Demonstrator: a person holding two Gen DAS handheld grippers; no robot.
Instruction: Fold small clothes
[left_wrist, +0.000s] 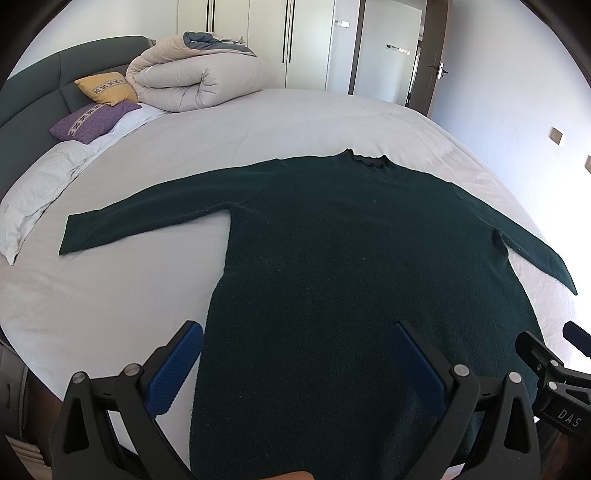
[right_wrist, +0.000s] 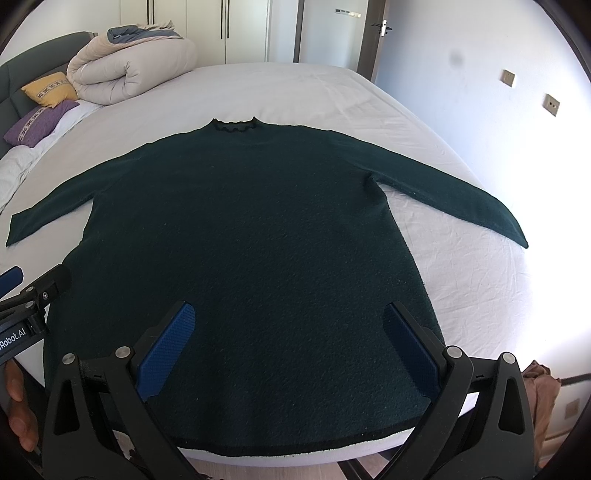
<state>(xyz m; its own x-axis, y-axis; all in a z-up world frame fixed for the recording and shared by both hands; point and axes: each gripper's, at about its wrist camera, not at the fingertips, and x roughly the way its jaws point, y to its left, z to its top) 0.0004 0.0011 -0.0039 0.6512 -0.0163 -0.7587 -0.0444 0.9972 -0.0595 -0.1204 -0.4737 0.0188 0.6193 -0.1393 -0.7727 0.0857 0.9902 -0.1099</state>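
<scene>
One dark green sweater (right_wrist: 236, 236) lies flat on the bed (right_wrist: 295, 88), front down or up I can't tell, both sleeves spread wide and the hem at the near edge. Folding hasn't started, I'd say. The left gripper (left_wrist: 295, 354) and right gripper (right_wrist: 288, 339) both hover over the hem with jaws wide apart, holding nothing. The next move likely calls for pinching a sleeve or side edge and carrying it across the body. Beyond that: one rolled duvet (left_wrist: 192, 74) and two cushions, yellow (left_wrist: 107, 88) and purple (left_wrist: 90, 120).
</scene>
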